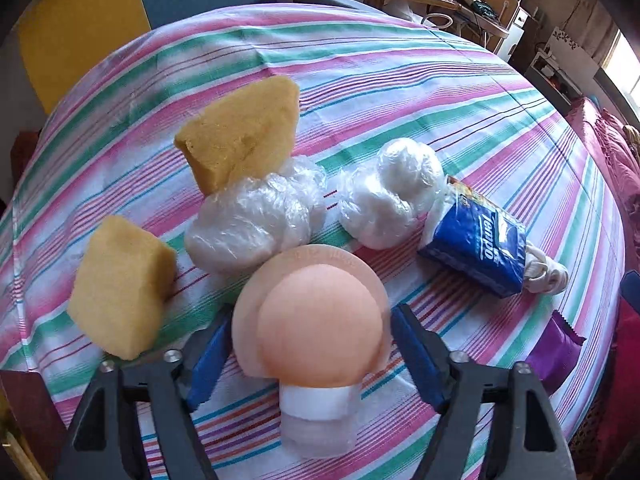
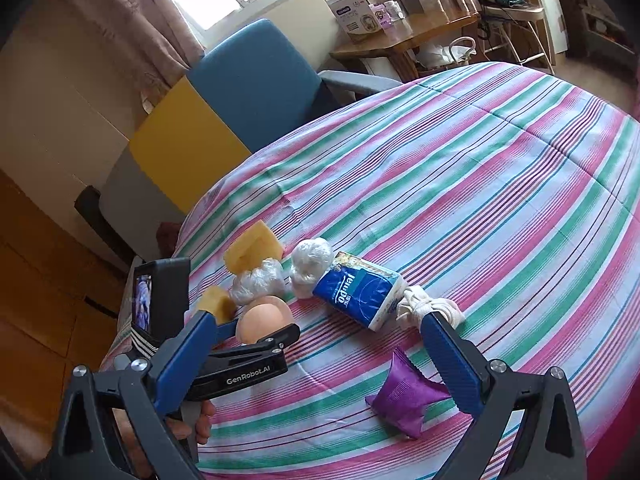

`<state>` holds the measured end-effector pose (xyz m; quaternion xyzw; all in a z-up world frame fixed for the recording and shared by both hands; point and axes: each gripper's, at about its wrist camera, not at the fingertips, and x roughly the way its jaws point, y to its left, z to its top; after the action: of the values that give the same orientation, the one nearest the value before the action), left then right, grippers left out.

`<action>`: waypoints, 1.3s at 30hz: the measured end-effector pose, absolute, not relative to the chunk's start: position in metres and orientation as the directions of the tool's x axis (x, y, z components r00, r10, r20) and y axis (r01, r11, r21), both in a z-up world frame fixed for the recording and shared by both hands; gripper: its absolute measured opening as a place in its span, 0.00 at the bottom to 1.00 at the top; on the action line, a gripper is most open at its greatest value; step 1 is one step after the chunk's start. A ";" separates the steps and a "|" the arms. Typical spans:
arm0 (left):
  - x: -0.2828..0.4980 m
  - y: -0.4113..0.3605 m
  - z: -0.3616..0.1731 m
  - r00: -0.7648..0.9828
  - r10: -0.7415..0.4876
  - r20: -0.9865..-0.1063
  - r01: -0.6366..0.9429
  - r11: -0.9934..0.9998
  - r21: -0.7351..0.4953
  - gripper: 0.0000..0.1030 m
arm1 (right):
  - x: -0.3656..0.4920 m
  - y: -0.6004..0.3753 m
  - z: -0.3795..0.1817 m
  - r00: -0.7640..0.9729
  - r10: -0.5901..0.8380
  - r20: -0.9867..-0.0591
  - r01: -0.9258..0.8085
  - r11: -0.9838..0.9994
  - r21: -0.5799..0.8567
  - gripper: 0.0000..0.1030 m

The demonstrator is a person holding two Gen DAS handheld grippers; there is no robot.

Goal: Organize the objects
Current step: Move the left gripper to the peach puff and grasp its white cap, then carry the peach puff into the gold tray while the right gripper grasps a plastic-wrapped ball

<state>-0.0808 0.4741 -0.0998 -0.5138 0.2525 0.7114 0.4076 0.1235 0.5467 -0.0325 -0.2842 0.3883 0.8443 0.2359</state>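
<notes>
My left gripper point(image 1: 310, 344) is open, its blue pads on either side of a peach round-capped bottle point(image 1: 316, 336) that stands on the striped table; I cannot tell whether the pads touch it. Just beyond lie two yellow sponges point(image 1: 240, 136) point(image 1: 120, 288), two plastic-wrapped white bundles point(image 1: 256, 224) point(image 1: 392, 196), a blue Tempo tissue pack point(image 1: 476, 244) and a white rope knot point(image 1: 548, 274). My right gripper point(image 2: 316, 320) is open and empty, above the table near the tissue pack point(image 2: 356, 286) and rope point(image 2: 424, 306). The bottle point(image 2: 264, 318) and the left gripper show at its left.
A purple sachet point(image 2: 404, 400) lies on the striped tablecloth point(image 2: 480, 184) near my right gripper; it also shows in the left wrist view point(image 1: 554, 352). A blue and yellow chair point(image 2: 224, 112) stands behind the table. A wooden desk point(image 2: 404, 36) with boxes is farther back.
</notes>
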 end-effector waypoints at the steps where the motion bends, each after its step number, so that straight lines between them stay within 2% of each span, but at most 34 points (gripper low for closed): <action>1: -0.079 0.472 -0.099 -0.151 0.332 -0.931 -0.837 -0.544 -0.058 0.66 | 0.124 0.547 -0.032 -0.725 0.181 -0.665 -0.621 -0.588 0.517 1.00; 3: -0.076 0.465 -0.096 -0.145 0.353 -0.924 -0.840 -0.538 -0.074 0.49 | 0.124 0.547 -0.033 -0.720 0.187 -0.669 -0.628 -0.587 0.512 1.00; 4: -0.073 0.460 -0.093 -0.152 0.364 -0.919 -0.840 -0.538 -0.075 0.46 | 0.124 0.547 -0.033 -0.718 0.190 -0.669 -0.630 -0.585 0.510 1.00; 16: -0.016 0.365 -0.045 -0.125 0.501 -0.856 -0.809 -0.551 -0.204 0.45 | 0.128 0.550 -0.033 -0.694 0.232 -0.681 -0.662 -0.576 0.479 1.00; 26: 0.008 0.282 -0.011 -0.159 0.590 -0.791 -0.790 -0.557 -0.257 0.45 | 0.108 0.532 -0.037 -0.636 0.242 -0.733 -0.656 -0.669 0.349 0.99; 29: 0.006 0.259 -0.008 -0.166 0.608 -0.776 -0.769 -0.573 -0.284 0.45 | 0.100 0.524 -0.040 -0.612 0.248 -0.751 -0.645 -0.707 0.292 0.93; 32: 0.003 0.234 -0.005 -0.186 0.615 -0.766 -0.748 -0.594 -0.296 0.45 | 0.092 0.516 -0.044 -0.597 0.229 -0.769 -0.623 -0.736 0.265 0.80; 35: -0.002 0.212 0.001 -0.214 0.620 -0.755 -0.736 -0.610 -0.292 0.45 | 0.082 0.509 -0.044 -0.571 0.236 -0.786 -0.605 -0.769 0.209 0.71; 39: -0.008 0.186 0.005 -0.242 0.627 -0.740 -0.717 -0.630 -0.299 0.45 | 0.053 0.510 -0.038 -0.539 0.267 -0.799 -0.575 -0.810 0.117 0.70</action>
<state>-0.0081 0.1862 0.0051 -0.4430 0.0505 0.7865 0.4274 0.0526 0.5095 -0.0381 -0.4127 0.1863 0.8571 0.2456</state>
